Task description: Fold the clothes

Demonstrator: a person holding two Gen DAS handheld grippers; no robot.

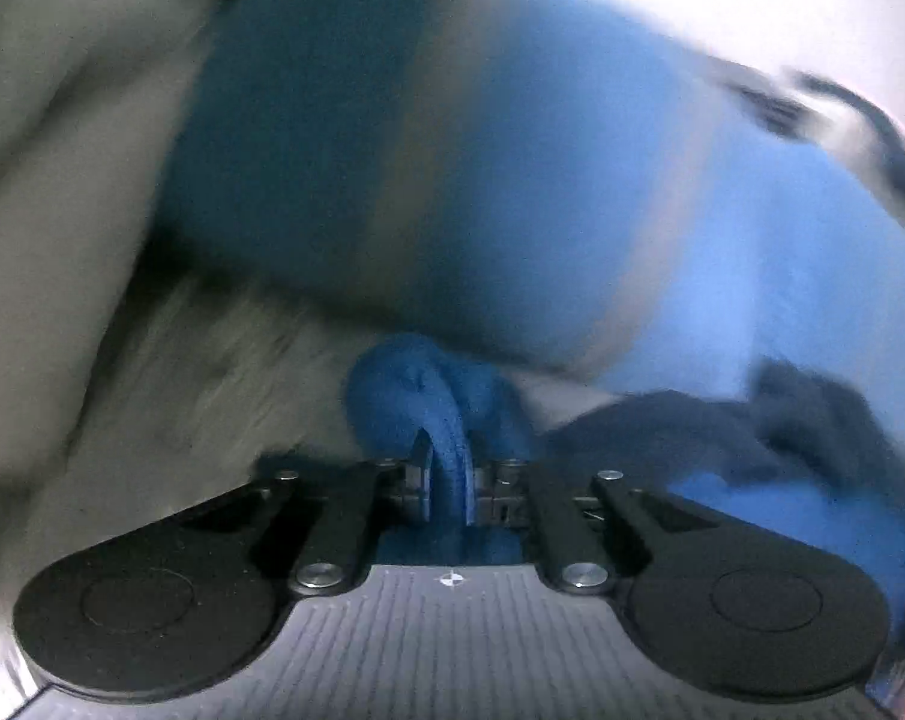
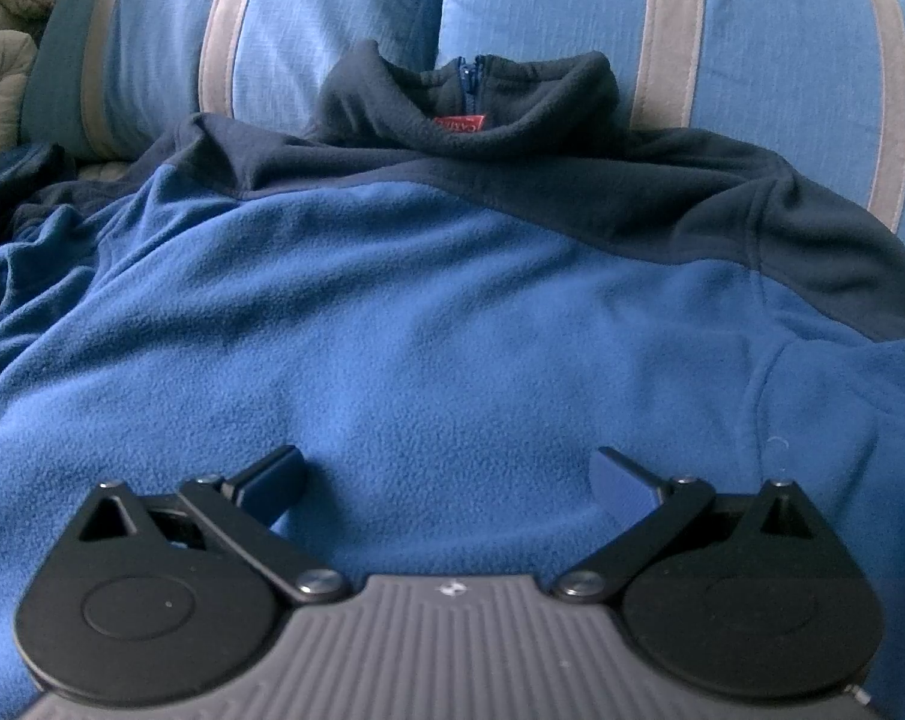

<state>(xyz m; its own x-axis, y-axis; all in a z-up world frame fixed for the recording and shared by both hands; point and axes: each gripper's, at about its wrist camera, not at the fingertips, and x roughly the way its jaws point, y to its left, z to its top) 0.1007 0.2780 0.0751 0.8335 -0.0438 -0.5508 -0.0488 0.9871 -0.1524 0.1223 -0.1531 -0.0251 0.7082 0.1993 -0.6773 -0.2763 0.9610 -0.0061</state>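
A blue fleece jacket (image 2: 428,312) with dark navy shoulders and collar (image 2: 470,102) lies spread flat, back side up, its collar toward the pillows. My right gripper (image 2: 449,486) stands open just above the blue back panel, nothing between its fingers. In the blurred left wrist view, my left gripper (image 1: 449,480) is shut on a bunched fold of the blue fleece (image 1: 428,402), which loops up out of the jaws. A dark navy part of the jacket (image 1: 722,432) trails to the right of it.
Two blue pillows with beige stripes (image 2: 224,42) (image 2: 752,48) lean behind the jacket. A beige quilted blanket (image 2: 2,48) is heaped at the far left. Pale bedding (image 1: 62,210) fills the left of the left wrist view, a blurred striped pillow (image 1: 482,150) ahead.
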